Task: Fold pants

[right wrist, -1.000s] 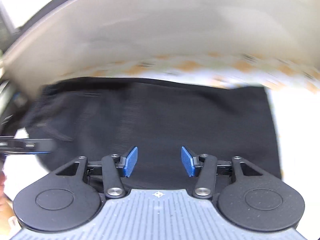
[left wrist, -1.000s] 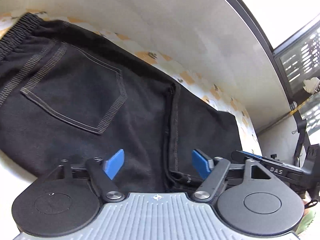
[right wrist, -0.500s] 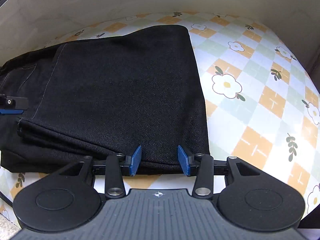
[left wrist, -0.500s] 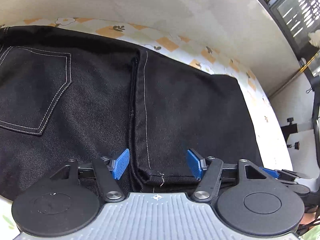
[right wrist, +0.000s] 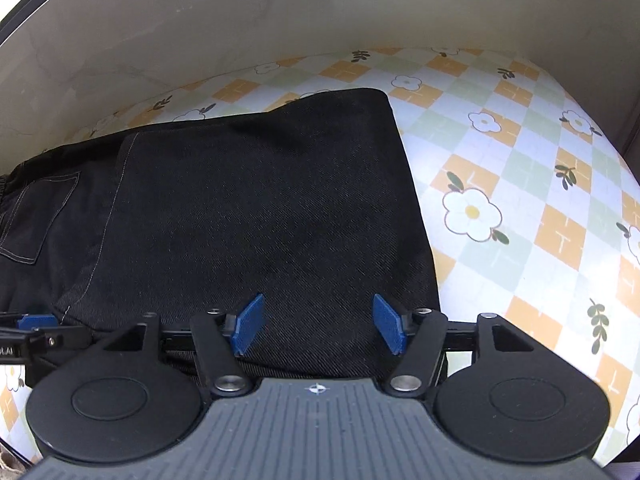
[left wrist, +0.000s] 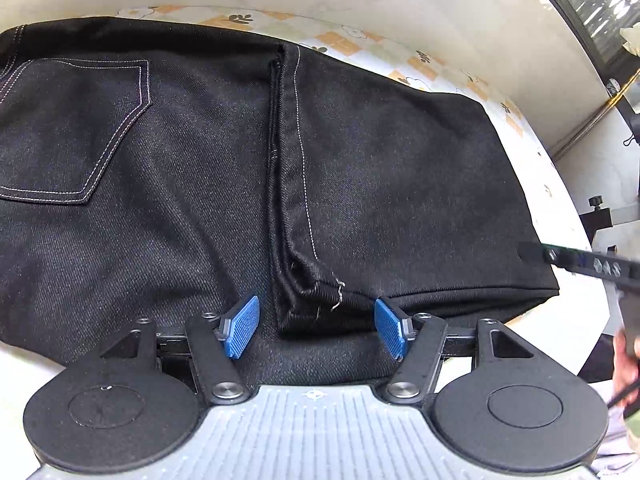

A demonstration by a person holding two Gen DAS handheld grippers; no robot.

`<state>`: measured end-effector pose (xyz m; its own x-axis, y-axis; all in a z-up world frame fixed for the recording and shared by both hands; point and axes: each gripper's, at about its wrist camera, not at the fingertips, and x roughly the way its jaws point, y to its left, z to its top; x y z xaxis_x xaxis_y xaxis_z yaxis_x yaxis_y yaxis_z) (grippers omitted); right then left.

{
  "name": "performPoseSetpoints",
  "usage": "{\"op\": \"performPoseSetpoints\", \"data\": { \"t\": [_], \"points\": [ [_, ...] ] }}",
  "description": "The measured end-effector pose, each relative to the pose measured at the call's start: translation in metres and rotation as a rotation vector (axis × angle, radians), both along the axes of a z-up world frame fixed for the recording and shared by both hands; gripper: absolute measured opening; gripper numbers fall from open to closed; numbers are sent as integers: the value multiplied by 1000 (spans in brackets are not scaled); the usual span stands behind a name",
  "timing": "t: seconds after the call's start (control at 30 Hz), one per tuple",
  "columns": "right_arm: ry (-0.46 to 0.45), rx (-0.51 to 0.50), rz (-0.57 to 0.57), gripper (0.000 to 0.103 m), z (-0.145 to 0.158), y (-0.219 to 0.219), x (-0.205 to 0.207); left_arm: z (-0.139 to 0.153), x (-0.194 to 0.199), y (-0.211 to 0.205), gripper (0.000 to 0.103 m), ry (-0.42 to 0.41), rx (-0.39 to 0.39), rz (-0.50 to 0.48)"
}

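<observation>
Lying folded on the flowered tablecloth [right wrist: 520,184], the black pants [left wrist: 360,168] run lengthwise from left to right across both views, pocket end at the left, fold edge at the right. The left gripper [left wrist: 316,326] stands released, its blue pads either side of the hem corner without pressing it. The right gripper [right wrist: 316,326] is opening over the near edge, grasping nothing.
</observation>
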<state>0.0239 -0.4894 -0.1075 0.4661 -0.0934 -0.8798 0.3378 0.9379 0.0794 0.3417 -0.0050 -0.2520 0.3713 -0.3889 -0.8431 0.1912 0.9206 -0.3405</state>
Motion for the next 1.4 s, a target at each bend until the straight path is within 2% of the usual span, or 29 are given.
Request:
{"op": "performPoseSetpoints", "data": {
  "t": [0.1, 0.13, 0.17, 0.2, 0.3, 0.4, 0.53, 0.6, 0.7, 0.83, 0.93, 1.17, 1.4],
  "points": [
    [-12, 16, 22, 65, -6, 13, 16, -1, -5, 3, 66, -11, -5, -2],
    [-14, 25, 27, 68, -8, 17, 20, -1, -6, 5, 66, -12, -10, 0],
    [-11, 35, 31, 76, -12, 24, 25, -1, -4, 4, 66, -11, -20, 7],
    [-4, 40, 40, 81, -15, 29, 30, 1, -5, 9, 67, -9, -39, 19],
    [17, 13, 109, 85, -20, 46, 40, 8, -5, 31, 67, -12, -106, 98],
    [31, -33, 193, 89, -31, 71, 45, 18, -11, 72, 72, -36, -166, 233],
    [37, -38, 248, 93, -40, 92, 49, 24, -29, 144, 74, -56, -214, 488],
    [40, -50, 263, 95, -44, 101, 48, 22, -41, 180, 71, -73, -222, 622],
    [41, -68, 279, 97, -49, 101, 53, 14, -56, 226, 57, -75, -259, 797],
    [44, -67, 272, 99, -54, 103, 62, 0, -63, 262, 54, -85, -287, 945],
    [43, -67, 264, 101, -60, 103, 68, -12, -59, 278, 54, -91, -322, 998],
    [37, -72, 254, 101, -64, 104, 71, -34, -45, 294, 54, -125, -401, 1034],
    [27, -80, 247, 102, -61, 104, 67, -42, -38, 309, 54, -166, -422, 1044]
  ]
}}
